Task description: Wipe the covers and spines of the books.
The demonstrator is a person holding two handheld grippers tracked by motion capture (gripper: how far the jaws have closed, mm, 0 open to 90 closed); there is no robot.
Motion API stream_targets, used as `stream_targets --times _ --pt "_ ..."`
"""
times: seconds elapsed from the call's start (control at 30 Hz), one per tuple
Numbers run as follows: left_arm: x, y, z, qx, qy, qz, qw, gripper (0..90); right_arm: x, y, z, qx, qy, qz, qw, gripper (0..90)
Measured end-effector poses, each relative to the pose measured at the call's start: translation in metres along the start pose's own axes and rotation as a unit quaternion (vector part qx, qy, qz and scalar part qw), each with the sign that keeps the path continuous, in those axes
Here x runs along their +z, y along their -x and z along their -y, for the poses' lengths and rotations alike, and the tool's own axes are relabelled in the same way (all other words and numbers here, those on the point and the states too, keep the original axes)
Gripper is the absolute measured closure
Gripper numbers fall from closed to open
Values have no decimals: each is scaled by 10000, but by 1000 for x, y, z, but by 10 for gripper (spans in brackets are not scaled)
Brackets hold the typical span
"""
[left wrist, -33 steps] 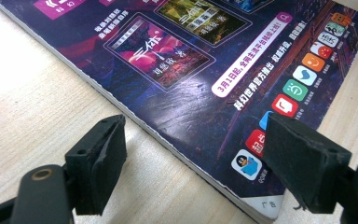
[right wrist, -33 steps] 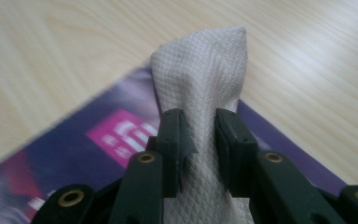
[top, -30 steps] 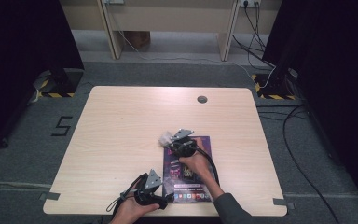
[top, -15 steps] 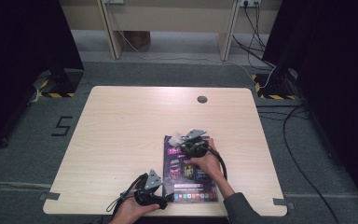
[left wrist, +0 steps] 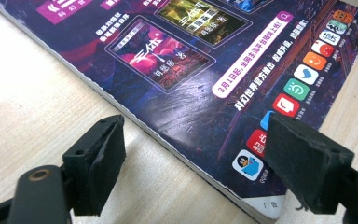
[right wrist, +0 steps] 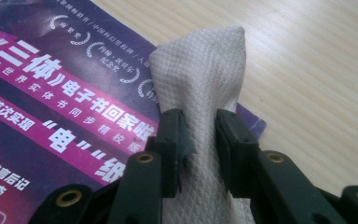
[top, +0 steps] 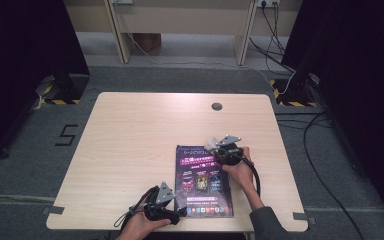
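A magazine (top: pixel 203 181) with a dark purple cover lies flat on the near right part of the wooden table (top: pixel 130 140). The right gripper (top: pixel 215 146) sits at the magazine's far right corner, its jaws pinched tight on a folded white cloth (right wrist: pixel 200 88) with a quilted texture; the cloth bulges up between them and rests against the cover right at the edge. The left gripper (top: pixel 172 212) is at the near left corner of the magazine. Its jaws stand wide apart with nothing between them, one over bare wood just left of the spine edge, the other over the row of app icons on the cover.

The work looks like wiping the cover, with the wipe at its far-corner end. The left gripper seems set to steady the magazine, but it is not pressing or clamping it yet. The next move likely calls for dragging the cloth across the cover towards the near edge with even downward pressure, while the left jaws hold that corner so the magazine does not slide.
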State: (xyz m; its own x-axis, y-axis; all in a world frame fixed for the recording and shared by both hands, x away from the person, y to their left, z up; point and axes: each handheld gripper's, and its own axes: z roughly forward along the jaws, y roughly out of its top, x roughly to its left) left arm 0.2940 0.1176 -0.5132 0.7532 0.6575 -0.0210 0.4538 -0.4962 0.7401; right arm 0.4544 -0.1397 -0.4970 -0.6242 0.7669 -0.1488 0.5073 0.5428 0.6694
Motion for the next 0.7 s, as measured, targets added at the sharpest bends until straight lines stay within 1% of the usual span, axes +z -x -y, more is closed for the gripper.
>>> stream_targets --times 0.07,0.1,0.17,0.23,0.33,0.37,0.43,0.5,0.57,0.6,0.7 --pt "0 1 -1 37 -6 -49 10000 199 2 -3 -2 -18 25 -17 10000 719" --pt "0 2 -1 61 -9 -61 10000 199 3 -4 -3 23 41 -44 10000 718" --pt "0 2 -1 50 -5 -61 10000 199 6 -7 -5 39 94 -104 9999 718" --pt "0 2 -1 44 -7 -64 10000 199 9 -12 -9 -29 111 -115 9999 717" --pt "0 2 -1 69 -18 -71 9999 199 15 -21 -17 -81 154 -204 9996 718" --pt "0 2 -1 68 -19 -73 9999 198 16 -25 -19 -141 160 -210 9996 718" --pt "0 2 -1 68 -23 -71 9999 198 19 -33 -24 -191 184 -332 9991 716" --pt "0 2 -1 63 -23 -71 10000 196 22 -40 -27 -261 211 -404 9986 715" --pt "0 2 -2 62 -23 -74 10000 195 24 -48 -31 -297 233 -557 9977 711" --pt "0 2 -2 67 -28 -75 9999 195 24 -53 -32 -313 248 -623 9973 711" --pt "0 2 -2 67 -24 -77 9999 195 26 -67 -36 -473 290 -825 9950 710"
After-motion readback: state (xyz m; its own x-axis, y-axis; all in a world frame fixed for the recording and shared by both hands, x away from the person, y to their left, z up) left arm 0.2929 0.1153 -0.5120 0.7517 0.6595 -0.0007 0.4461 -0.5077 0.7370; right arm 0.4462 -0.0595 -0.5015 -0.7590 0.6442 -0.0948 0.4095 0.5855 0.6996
